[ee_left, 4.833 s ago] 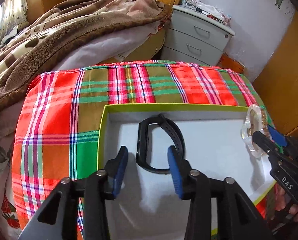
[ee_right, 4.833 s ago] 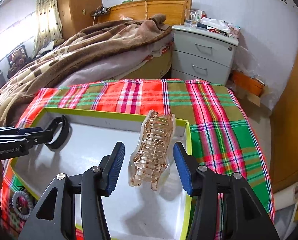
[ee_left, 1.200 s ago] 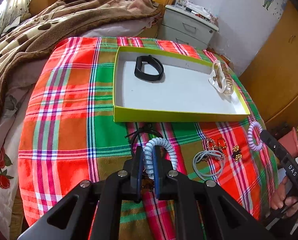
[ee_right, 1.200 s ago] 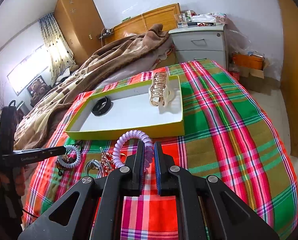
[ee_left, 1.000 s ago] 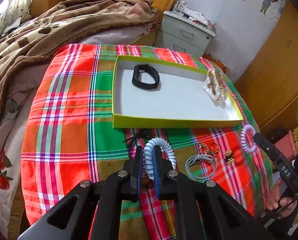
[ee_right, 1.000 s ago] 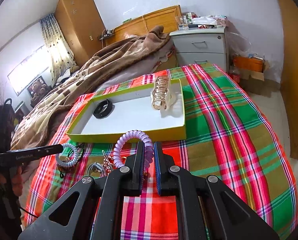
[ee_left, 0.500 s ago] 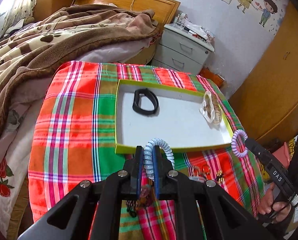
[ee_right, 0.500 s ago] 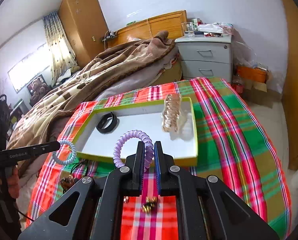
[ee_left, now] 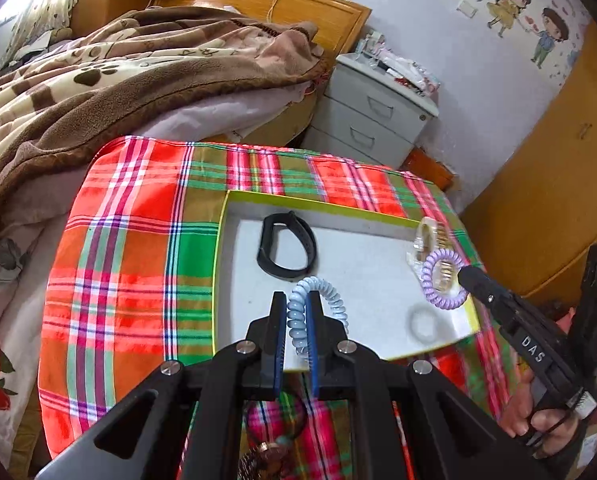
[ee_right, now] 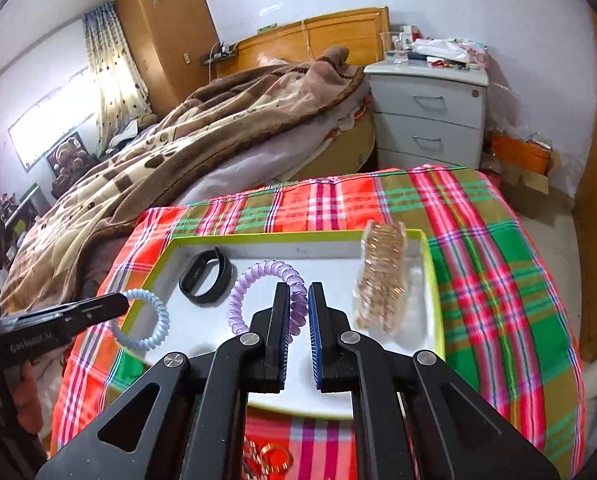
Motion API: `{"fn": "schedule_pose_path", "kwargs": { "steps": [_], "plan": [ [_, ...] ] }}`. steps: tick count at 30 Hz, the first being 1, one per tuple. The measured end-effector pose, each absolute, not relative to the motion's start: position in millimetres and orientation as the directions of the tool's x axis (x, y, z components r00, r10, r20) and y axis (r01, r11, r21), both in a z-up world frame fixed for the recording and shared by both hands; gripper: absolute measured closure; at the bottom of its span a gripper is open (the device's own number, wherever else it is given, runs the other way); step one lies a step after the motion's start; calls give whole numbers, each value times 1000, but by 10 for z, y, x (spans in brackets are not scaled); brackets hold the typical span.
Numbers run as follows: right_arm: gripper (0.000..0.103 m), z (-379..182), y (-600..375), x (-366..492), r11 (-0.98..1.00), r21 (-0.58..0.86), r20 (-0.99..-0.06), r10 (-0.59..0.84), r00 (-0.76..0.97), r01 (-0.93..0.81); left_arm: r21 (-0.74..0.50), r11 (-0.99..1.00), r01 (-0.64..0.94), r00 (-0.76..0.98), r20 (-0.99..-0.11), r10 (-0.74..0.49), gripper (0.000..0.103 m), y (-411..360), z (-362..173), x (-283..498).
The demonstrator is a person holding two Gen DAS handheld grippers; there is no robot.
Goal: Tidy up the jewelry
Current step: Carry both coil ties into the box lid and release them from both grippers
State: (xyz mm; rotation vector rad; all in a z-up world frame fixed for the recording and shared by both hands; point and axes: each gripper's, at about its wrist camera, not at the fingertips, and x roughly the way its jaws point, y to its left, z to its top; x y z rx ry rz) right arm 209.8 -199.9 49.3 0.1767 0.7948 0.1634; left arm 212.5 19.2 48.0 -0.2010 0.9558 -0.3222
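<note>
I hold the left gripper (ee_left: 296,318) with its jaws clenched on the blue coil (ee_left: 318,300), carried above the near left part of the tray (ee_left: 298,202). To place it well, I should lower it over bare tray floor, beside the black band (ee_left: 286,252) and not on it, then release only when the coil is low enough that it cannot bounce over the rim.

The right gripper (ee_right: 298,322) has its jaws clenched on the purple coil (ee_right: 264,294), carried above the tray middle. I judge the gap between the band and the hair claw (ee_right: 382,276) the best spot, since a coil could snag on the claw's teeth.

The left view shows the purple coil's shadow on the tray floor, confirming it hangs clear. The right view shows the blue coil close to the tray's left rim, and loose gold pieces (ee_right: 268,460) on the surface below the tray.
</note>
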Motion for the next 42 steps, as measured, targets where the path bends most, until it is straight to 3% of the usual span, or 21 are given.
{"fn": "schedule_pose_path", "kwargs": {
  "steps": [20, 36, 42],
  "plan": [
    [94, 72, -1678, 2810, 982, 170, -802, 189, 566, -87, -246, 961, 127, 490, -827, -276, 93, 148, 54, 2556],
    [93, -36, -1671, 2920, 984, 163, -824, 176, 539, -72, -234, 967, 103, 467, -847, -255, 92, 157, -35, 2595],
    [90, -26, -1665, 2934, 984, 167, -821, 177, 543, -68, -251, 962, 106, 466, -842, -271, 84, 150, -13, 2596]
  ]
}}
